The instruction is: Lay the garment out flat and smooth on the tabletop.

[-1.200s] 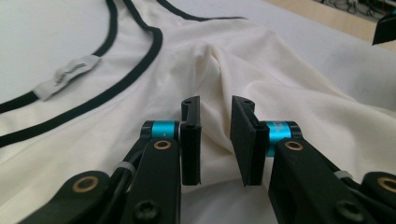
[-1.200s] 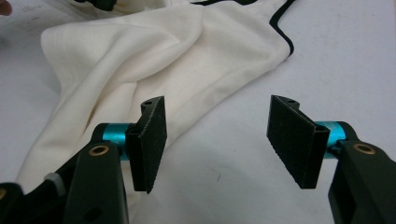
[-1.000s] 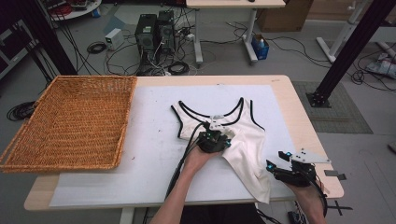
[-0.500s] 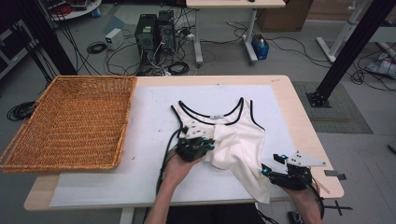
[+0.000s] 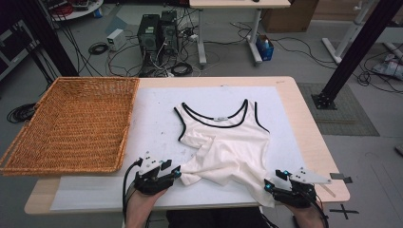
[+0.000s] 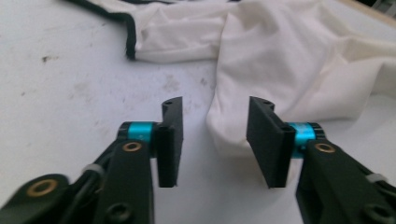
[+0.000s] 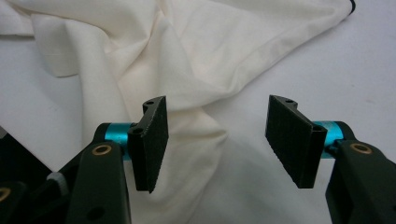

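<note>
A white tank top (image 5: 228, 142) with black trim lies crumpled on the white mat, neckline toward the far side. My left gripper (image 5: 177, 172) is open at the near edge, right at the garment's lower left corner. In the left gripper view that folded corner (image 6: 233, 126) lies between the open jaws of the left gripper (image 6: 215, 140), ungripped. My right gripper (image 5: 267, 186) is open at the lower right hem, which hangs over the table's front. In the right gripper view, the right gripper (image 7: 219, 140) stands open with a bunched fold of cloth (image 7: 196, 130) between the jaws.
A large wicker basket (image 5: 71, 123) sits on the left part of the table, overhanging its left edge. The white mat (image 5: 157, 123) has bare room between basket and garment. Floor beyond holds computer cases, cables and another table's legs.
My left gripper drew back from the middle of the tank top to its near left corner. My right gripper stayed near the right hem. The cloth lies flatter and more spread.
</note>
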A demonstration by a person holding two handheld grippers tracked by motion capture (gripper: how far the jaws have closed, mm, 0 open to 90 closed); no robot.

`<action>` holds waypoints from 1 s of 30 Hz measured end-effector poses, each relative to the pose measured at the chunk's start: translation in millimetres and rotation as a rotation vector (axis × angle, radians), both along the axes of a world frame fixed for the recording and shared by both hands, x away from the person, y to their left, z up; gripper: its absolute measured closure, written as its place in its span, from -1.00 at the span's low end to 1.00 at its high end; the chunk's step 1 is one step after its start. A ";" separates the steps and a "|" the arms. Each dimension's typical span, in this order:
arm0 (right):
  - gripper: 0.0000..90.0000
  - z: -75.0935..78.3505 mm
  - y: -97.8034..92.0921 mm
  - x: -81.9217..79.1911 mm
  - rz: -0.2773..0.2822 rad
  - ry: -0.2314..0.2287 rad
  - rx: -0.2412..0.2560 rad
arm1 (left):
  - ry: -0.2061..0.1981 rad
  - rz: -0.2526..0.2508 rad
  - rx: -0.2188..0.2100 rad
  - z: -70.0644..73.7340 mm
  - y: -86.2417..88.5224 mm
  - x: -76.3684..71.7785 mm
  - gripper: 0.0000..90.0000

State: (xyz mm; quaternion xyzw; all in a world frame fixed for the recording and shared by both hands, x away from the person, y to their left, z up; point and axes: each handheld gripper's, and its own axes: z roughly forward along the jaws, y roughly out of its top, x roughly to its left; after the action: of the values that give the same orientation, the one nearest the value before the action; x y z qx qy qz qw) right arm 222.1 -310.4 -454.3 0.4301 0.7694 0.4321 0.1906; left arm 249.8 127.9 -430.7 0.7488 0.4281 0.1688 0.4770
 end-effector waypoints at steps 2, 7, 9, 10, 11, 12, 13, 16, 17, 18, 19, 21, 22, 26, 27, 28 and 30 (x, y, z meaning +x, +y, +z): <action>-0.11 0.3 0.8 -5.4 0.006 0.002 0.012 | 0.011 -0.013 0.028 -0.7 -9.9 6.4 0.20; 0.01 -5.7 2.2 -15.6 0.052 0.006 -0.010 | 0.107 -0.025 0.100 -17.9 -29.3 19.5 0.20; 0.26 -10.4 7.6 -14.8 0.076 0.005 -0.029 | 0.098 -0.037 0.119 -20.9 -32.8 19.5 0.37; 0.43 -11.4 9.1 -15.5 0.075 -0.011 -0.037 | 0.093 -0.056 0.116 -20.3 -32.8 18.3 0.46; 0.59 -11.8 9.3 -15.3 0.088 -0.009 -0.021 | 0.088 -0.071 0.111 -19.5 -32.7 16.4 0.65; 0.79 -11.9 7.9 -14.6 0.106 -0.002 0.001 | 0.085 -0.075 0.113 -18.1 -31.7 13.8 0.78; 0.90 -12.5 6.7 -15.1 0.103 -0.007 0.019 | 0.091 -0.084 0.078 -15.9 -28.3 9.9 0.87; 0.97 -10.6 0.0 -21.3 0.087 -0.032 0.043 | 0.087 -0.106 0.011 -7.0 -17.7 -5.6 0.91; 0.97 -8.5 -3.8 -24.9 0.082 -0.042 0.055 | 0.075 -0.113 -0.007 -3.0 -13.7 -13.7 0.91; 0.97 -6.2 -7.7 -29.3 0.073 -0.050 0.067 | 0.065 -0.126 -0.019 0.8 -9.6 -22.6 0.91; 0.97 -3.7 -11.8 -34.1 0.063 -0.052 0.082 | 0.056 -0.141 -0.026 3.3 -6.6 -29.7 0.91; 0.97 1.1 -20.1 -44.0 0.061 -0.063 0.097 | 0.049 -0.173 -0.046 8.4 1.8 -49.4 0.91; 0.97 3.4 -23.9 -49.5 0.061 -0.067 0.103 | 0.050 -0.188 -0.051 10.0 5.3 -57.8 0.91; 0.97 8.9 -34.9 -72.9 0.069 -0.060 0.102 | 0.071 -0.220 -0.061 9.1 13.8 -88.2 0.91; 0.97 8.2 -36.0 -76.4 0.070 -0.057 0.101 | 0.083 -0.227 -0.056 5.8 14.0 -94.0 0.91; 0.97 6.3 -37.3 -80.4 0.072 -0.047 0.093 | 0.097 -0.228 -0.047 1.1 14.1 -98.4 0.91; 0.84 -0.8 -38.9 -85.0 0.063 -0.022 0.068 | 0.119 -0.219 -0.042 -8.9 15.0 -102.6 0.88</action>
State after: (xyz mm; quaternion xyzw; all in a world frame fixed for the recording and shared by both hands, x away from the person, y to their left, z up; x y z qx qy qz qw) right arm 137.1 -349.3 -455.1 0.4073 0.7653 0.4682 0.1707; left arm 147.3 142.9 -439.7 0.7897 0.3747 0.0617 0.4819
